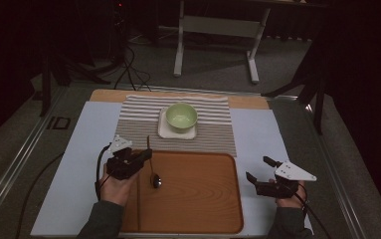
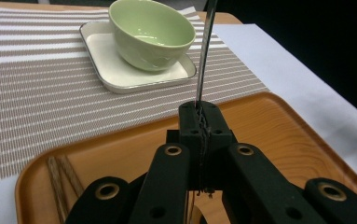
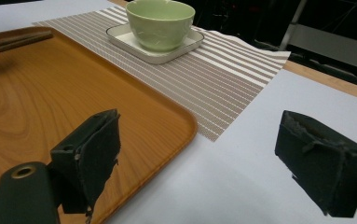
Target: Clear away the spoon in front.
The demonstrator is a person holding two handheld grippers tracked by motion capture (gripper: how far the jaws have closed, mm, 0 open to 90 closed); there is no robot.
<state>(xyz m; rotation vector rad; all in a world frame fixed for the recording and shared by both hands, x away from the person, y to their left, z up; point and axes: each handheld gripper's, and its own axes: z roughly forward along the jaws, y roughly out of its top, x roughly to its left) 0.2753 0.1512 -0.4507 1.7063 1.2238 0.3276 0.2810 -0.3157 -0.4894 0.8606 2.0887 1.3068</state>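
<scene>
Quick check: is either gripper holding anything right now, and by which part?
The left gripper is shut on the spoon, pinching its thin handle partway along; the bowl end hangs over the wooden tray. The right gripper is open and holds nothing.

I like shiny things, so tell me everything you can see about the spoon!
The spoon looks like thin, shiny metal, with a long slim handle and a small rounded bowl end. The left gripper is shut on its handle, jaws pinched tight. Its bowl end sits low over the wooden tray; whether it touches the tray is unclear. The handle points toward the striped mat.
</scene>
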